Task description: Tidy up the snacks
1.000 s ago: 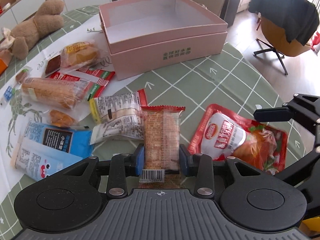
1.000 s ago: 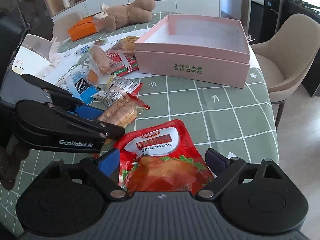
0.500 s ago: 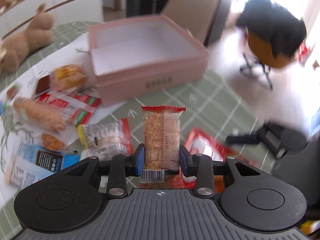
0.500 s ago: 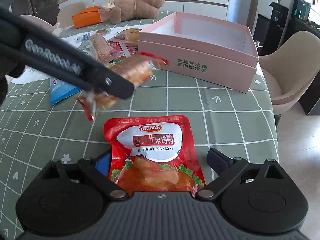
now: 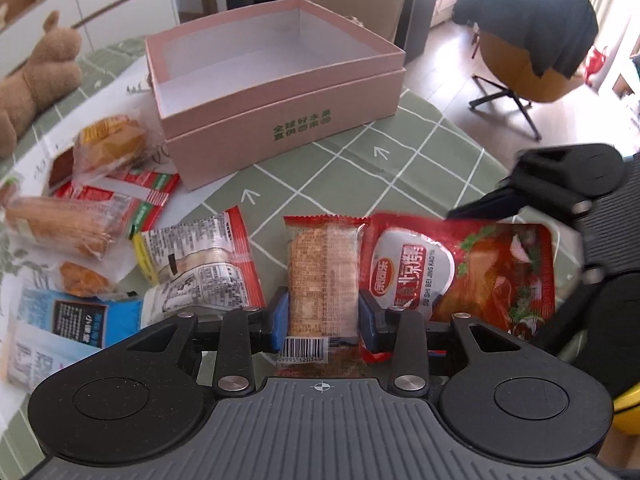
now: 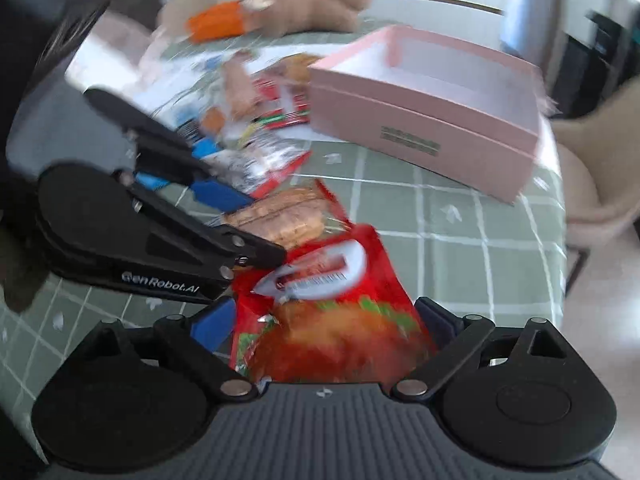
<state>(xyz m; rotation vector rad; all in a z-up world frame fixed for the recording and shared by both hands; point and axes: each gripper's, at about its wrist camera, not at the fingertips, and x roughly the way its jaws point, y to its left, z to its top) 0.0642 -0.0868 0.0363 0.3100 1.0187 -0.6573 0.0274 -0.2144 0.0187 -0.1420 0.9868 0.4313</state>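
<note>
My left gripper is shut on a clear-wrapped biscuit pack with a red top seam, held upright above the table. My right gripper is shut on a red roast-chicken pouch, lifted off the table and close beside the biscuit pack; the pouch also shows in the left wrist view. The empty pink box stands open ahead, also in the right wrist view. The right wrist view is blurred.
Several wrapped snacks lie left of the box: a cake, a bread roll, a red-edged pack, a blue packet. A plush bear lies far left. The table edge and chairs are right.
The right gripper has closed on the red pouch and lifted it off the table. The left gripper, still holding the biscuit pack, has come back down close beside it.
</note>
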